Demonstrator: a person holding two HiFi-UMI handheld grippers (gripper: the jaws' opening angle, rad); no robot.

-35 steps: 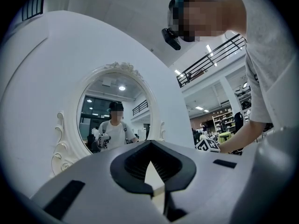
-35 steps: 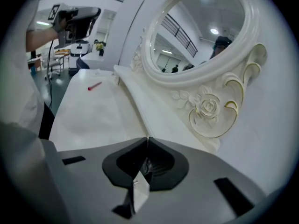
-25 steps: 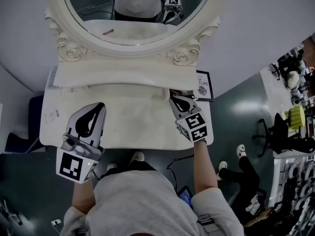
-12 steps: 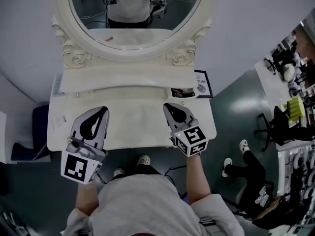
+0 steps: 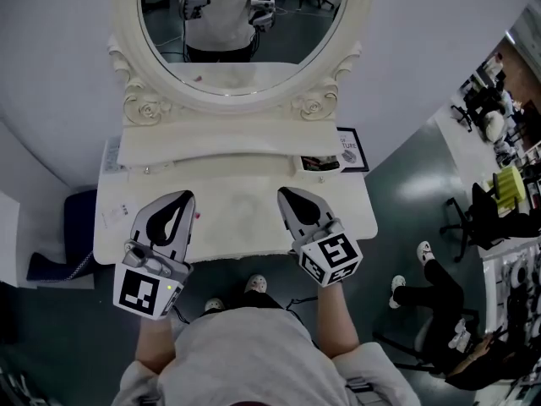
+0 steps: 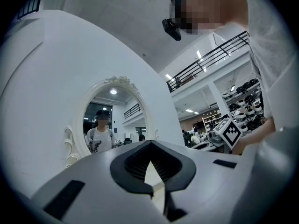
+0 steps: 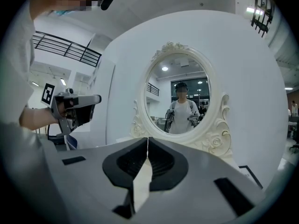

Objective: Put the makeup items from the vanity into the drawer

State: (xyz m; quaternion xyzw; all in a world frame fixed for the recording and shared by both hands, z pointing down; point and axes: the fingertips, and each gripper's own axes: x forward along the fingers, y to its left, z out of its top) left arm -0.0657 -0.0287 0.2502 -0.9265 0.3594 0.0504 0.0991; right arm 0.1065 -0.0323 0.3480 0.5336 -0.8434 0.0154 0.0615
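Opening the drawer: my guess at the step in hand, since no drawer shows open. Its front is presumably under the near edge of the counter [image 5: 241, 218], hidden from above.
Left tongs [image 5: 186, 198]: closed tip to tip and empty, held over the counter's left half and aimed at the oval mirror [image 5: 241, 24].
Small pink item [image 5: 197, 216]: lies on the counter just to the right of the left tongs. It may be a lipstick but is too small to tell.
Right tongs [image 5: 284, 193]: also closed on nothing, over the counter's right half.
Flat dark case [image 5: 319, 162]: perhaps a palette, at the back right beyond the right tongs, by the end of the raised shelf [image 5: 211, 146].
Doing it well: part one pair of tongs before dipping below the edge, take the pull squarely and draw it straight back. The other pair should stay clear of the pink item so it is not knocked off.
Around, left: a paper label [image 5: 114, 218] sits near the counter's left edge, and a tiny pale bit [image 5: 148, 169] lies at the shelf's foot.
Around, right: a framed sign [image 5: 352, 149] stands just beside the case and is probably not makeup.
In the way: the person's body stands close to the front edge, so the drawer needs room to slide out.
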